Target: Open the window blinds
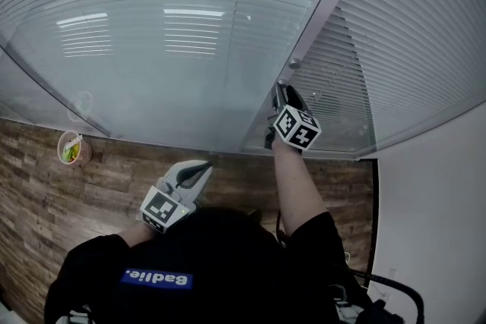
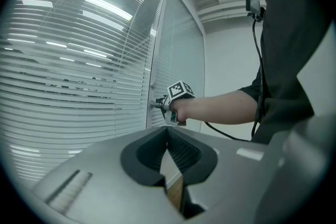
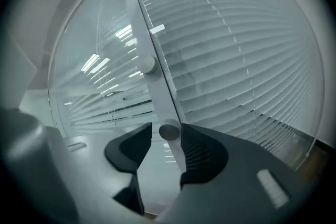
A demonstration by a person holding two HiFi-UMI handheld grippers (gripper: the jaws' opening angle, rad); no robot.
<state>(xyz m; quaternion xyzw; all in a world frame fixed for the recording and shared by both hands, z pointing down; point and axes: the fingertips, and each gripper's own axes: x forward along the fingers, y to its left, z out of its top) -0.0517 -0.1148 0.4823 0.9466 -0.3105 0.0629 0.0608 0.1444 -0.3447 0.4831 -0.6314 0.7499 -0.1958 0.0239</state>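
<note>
scene: a glazed partition is seen from above; its blinds (image 1: 152, 26) lie behind the glass, above a wood floor.
task's thing: the blinds fill the panes on both sides of a pale mullion (image 3: 137, 23). the slats are judged to be sealed behind the glass and so not to be touched directly.
control: two small round knobs are set on the mullion, an upper knob (image 3: 148, 64) and a lower knob (image 3: 169, 131).
right tongs: the right tongs (image 3: 166, 129) are held about level at the mullion. the jaws are stood wide with the lower knob between them. the knob is touching or just beside one pad, and a clear gap is left to the other, so it is not clamped.
left tongs: the left tongs (image 2: 168, 132) are held low and well apart from the glass, jaws drawn together, nothing between them.
handling (judged): the knob is taken to be hard, smooth and round, hence slippery under the pads, and possibly stiff to turn. the slats are taken to be light and thin.
where to hold (judged): the knob is best pinched across its rim, pads square to it, then rolled about its own axis.
risk (judged): the pads may slide off if the pinch is shallow or off-centre.
</note>
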